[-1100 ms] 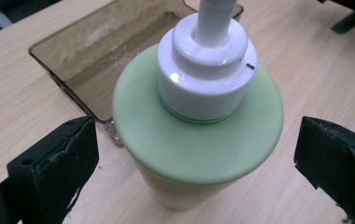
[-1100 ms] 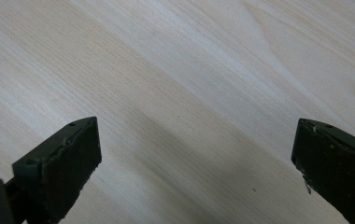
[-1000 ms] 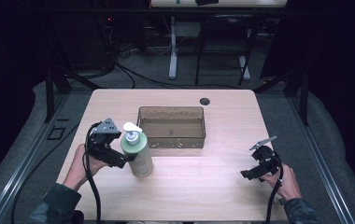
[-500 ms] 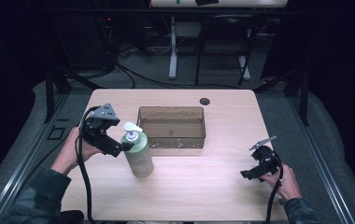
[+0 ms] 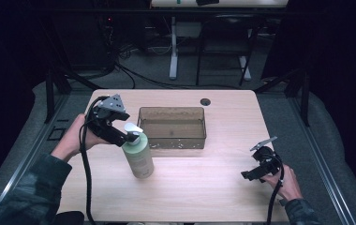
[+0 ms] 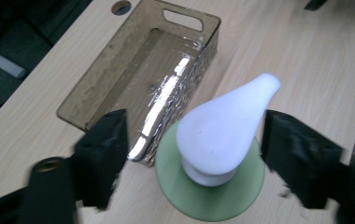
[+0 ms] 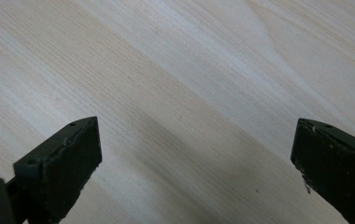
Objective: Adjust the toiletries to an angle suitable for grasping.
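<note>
High view: a green pump bottle (image 5: 138, 158) is seen standing upright on the wooden table (image 5: 204, 197), left of frame centre, its white pump head (image 5: 133, 130) at the top with the spout pointed right. The left gripper (image 5: 124, 139) is held at the pump head from the left side, just above the bottle's shoulder. In the left gripper view the pump head (image 6: 222, 126) is seen between the two black jaws, with a gap left on both sides; the pads are not pressed on it, so nothing is held. The jaws have just been closing and now stand about half open around the head. The green shoulder of the bottle (image 6: 241, 186) is seen below the head, lower centre of that frame.

Just right of the bottle, at frame centre in the high view, a brown see-through bin (image 5: 172, 126) is set on the table, close to the bottle but whether touching cannot be told. In the left gripper view the bin (image 6: 96, 98) is found upper left, a handle slot cut in its far wall. A round cable hole (image 5: 205, 101) is seen in the table behind the bin.

The right gripper (image 5: 248, 174) is held low at lower right of the high view, well apart from the bottle. In the right gripper view (image 7: 192, 163) its jaws are spread wide over bare wood, nothing between them.
</note>
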Motion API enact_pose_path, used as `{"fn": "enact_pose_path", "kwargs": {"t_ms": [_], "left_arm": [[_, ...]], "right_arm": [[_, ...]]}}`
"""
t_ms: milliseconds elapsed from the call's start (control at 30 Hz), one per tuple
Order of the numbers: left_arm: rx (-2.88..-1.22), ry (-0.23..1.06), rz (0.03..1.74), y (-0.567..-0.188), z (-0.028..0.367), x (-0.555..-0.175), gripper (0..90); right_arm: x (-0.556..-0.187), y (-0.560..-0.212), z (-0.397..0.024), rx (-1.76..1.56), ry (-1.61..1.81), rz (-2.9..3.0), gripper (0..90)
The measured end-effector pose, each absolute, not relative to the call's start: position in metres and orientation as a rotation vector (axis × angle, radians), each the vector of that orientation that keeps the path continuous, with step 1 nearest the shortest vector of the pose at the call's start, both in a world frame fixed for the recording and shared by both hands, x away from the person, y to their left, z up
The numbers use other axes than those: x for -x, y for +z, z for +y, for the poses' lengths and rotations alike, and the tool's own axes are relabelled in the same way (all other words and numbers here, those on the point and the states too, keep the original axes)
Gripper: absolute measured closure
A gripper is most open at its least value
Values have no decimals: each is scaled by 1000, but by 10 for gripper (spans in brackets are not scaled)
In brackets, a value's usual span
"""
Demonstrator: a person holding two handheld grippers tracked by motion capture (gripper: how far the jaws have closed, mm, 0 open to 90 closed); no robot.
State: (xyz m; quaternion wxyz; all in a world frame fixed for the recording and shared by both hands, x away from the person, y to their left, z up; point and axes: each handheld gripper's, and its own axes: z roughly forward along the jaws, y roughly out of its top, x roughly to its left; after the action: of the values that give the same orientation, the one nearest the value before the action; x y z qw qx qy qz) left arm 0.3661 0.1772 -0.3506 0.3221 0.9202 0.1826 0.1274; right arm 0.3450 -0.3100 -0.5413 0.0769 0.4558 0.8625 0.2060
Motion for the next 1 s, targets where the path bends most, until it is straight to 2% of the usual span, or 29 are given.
{"fn": "enact_pose_path", "kwargs": {"t_ms": [67,167,233,267,467,833,1000], "left_arm": [[-2429,329,460,-349,174,-367,384],[-2455,321,442,-349,171,-368,477],[-2470,307,427,-350,169,-368,506],[-2477,296,423,-351,168,-369,559],[-2493,303,395,-349,165,-368,616],[-2528,361,457,-346,155,-371,620],[-2511,378,535,-344,151,-375,620]], "right_arm": [[-345,-541,-310,-1365,616,2586,15],[-345,-541,-310,-1364,616,2585,16],[-345,-541,-310,-1363,615,2586,16],[-345,-541,-310,-1363,614,2585,16],[-344,-540,-311,-1367,613,2573,17],[-345,-541,-312,-1369,606,2575,18],[-345,-541,-312,-1368,607,2576,18]]}}
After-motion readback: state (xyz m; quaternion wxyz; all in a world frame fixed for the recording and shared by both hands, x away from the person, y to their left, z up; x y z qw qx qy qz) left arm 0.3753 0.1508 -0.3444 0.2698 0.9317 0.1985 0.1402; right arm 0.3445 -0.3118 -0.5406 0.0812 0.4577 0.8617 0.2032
